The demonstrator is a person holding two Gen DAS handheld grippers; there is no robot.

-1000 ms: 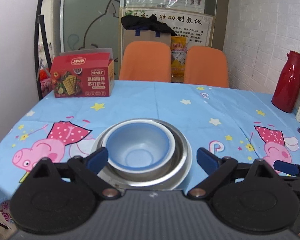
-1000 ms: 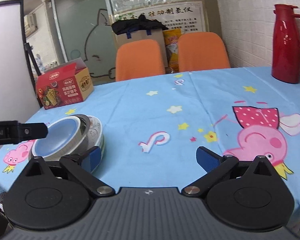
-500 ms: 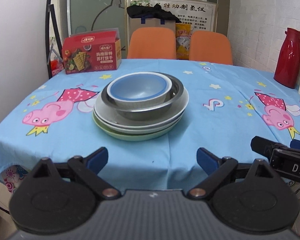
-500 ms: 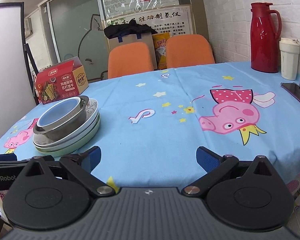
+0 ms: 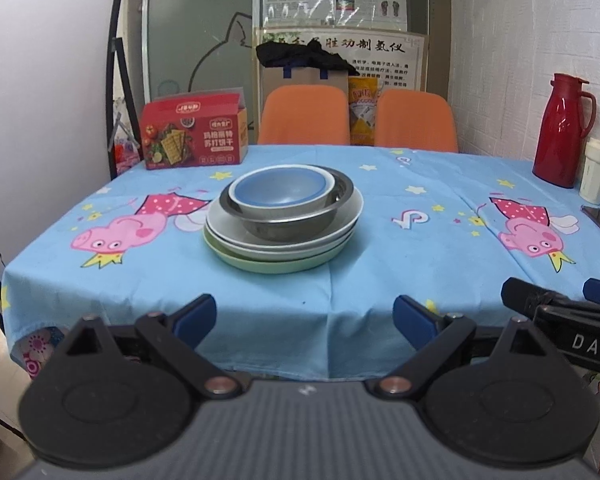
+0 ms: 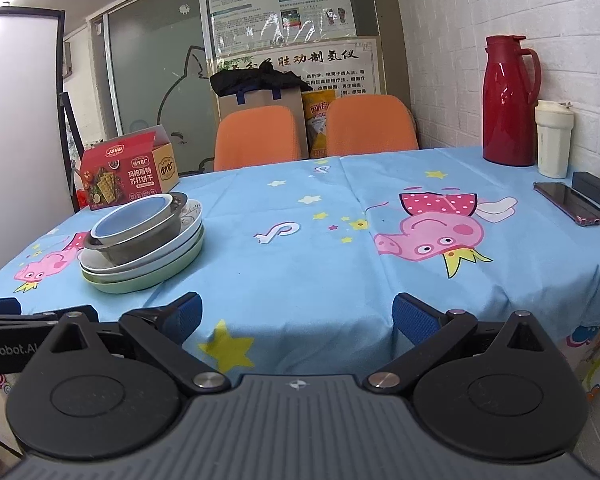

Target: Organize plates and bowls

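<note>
One stack stands on the blue cartoon tablecloth: a blue-lined bowl [image 5: 282, 191] inside a steel bowl [image 5: 290, 216], on white plates [image 5: 340, 226] and a pale green plate [image 5: 276, 266] at the bottom. In the right wrist view the same blue-lined bowl [image 6: 134, 218], steel bowl [image 6: 140, 246] and green plate [image 6: 148, 280] sit at the left. My left gripper [image 5: 304, 318] is open and empty, held off the table's front edge, well short of the stack. My right gripper [image 6: 296, 316] is open and empty too, off the front edge to the right of the stack.
A red cracker box [image 5: 194, 136] sits at the back left. A red thermos [image 6: 508, 100], a white cup [image 6: 554, 138] and a phone [image 6: 572, 202] are along the right side. Two orange chairs [image 5: 304, 116] stand behind the table, a white brick wall on the right.
Both grippers have drawn back from the stack and off the table's front edge, staying open. The stack has not moved.
</note>
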